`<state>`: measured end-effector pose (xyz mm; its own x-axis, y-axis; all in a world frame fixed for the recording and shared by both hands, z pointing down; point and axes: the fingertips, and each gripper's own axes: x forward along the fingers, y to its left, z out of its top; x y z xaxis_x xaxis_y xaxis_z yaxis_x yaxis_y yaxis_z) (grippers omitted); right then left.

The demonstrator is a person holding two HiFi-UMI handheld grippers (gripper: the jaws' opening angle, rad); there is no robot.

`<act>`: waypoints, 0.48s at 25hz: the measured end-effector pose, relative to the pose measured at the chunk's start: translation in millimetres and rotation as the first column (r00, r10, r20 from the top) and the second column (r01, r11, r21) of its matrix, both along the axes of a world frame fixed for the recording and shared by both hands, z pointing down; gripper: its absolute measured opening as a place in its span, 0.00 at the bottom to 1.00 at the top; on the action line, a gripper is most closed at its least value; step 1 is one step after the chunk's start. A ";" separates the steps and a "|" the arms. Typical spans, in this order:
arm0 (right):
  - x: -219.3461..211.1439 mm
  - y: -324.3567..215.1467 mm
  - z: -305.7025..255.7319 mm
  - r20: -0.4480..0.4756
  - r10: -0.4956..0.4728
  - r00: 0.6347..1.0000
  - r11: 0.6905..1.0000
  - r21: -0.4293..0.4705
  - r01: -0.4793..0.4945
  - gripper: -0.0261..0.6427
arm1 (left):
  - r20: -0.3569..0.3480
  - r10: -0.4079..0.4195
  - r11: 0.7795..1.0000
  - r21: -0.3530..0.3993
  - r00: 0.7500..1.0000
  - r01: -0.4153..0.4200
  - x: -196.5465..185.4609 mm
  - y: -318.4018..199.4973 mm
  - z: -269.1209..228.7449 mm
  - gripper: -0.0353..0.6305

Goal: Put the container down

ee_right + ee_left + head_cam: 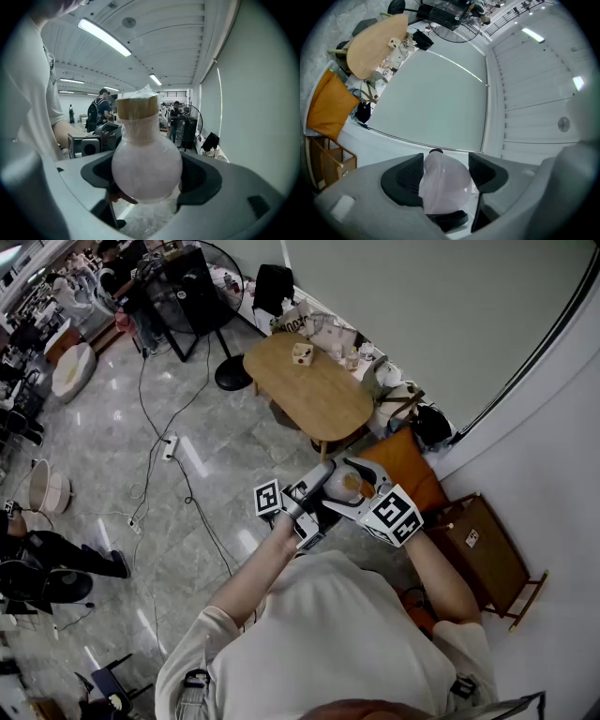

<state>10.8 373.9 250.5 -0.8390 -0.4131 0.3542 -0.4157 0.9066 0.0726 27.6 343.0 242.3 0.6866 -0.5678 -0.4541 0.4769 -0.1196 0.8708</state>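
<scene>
The container (345,484) is a round clear flask with a cork top, wrapped in thin plastic. I hold it in the air in front of the person's chest. In the right gripper view its bulb (146,164) fills the gap between my right gripper's (146,177) pads and touches both, cork pointing up. In the left gripper view the same pale bulb (444,185) sits between my left gripper's (445,174) pads and reaches both. In the head view the left gripper (323,482) and right gripper (367,491) meet on it from opposite sides.
A low oval wooden table (309,390) stands ahead with a small cube (302,353) on it and clutter behind. An orange cushion (408,470) and a wooden crate (487,554) lie along the right wall. Cables and a power strip (170,446) cross the marble floor.
</scene>
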 end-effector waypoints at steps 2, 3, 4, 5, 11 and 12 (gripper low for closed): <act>-0.5 0.9 -2.5 -0.002 -0.003 1.000 1.000 0.003 0.003 0.64 | -0.002 0.000 1.000 0.001 1.000 0.000 -0.2 1.1 -1.2 0.50; -1.1 1.6 -3.1 -0.003 -0.004 1.000 1.000 0.003 0.004 0.64 | -0.003 -0.001 1.000 0.001 1.000 0.001 -0.8 1.8 -1.7 0.50; -2.3 2.5 -3.2 -0.004 -0.004 1.000 1.000 0.003 0.004 0.64 | -0.004 -0.001 1.000 0.001 1.000 0.001 -2.1 2.6 -1.9 0.50; -4.4 3.5 -2.9 -0.005 -0.004 1.000 1.000 0.002 0.004 0.63 | -0.005 -0.002 1.000 0.001 1.000 0.002 -4.1 3.6 -1.9 0.50; -16.9 9.3 -1.0 -0.016 0.001 1.000 1.000 0.005 0.000 0.63 | -0.008 0.004 1.000 0.007 1.000 -0.004 -16.8 9.3 -0.4 0.50; -18.2 10.4 -0.3 -0.020 0.002 1.000 1.000 0.004 -0.002 0.63 | -0.008 0.006 1.000 0.006 1.000 -0.006 -18.2 10.3 0.4 0.50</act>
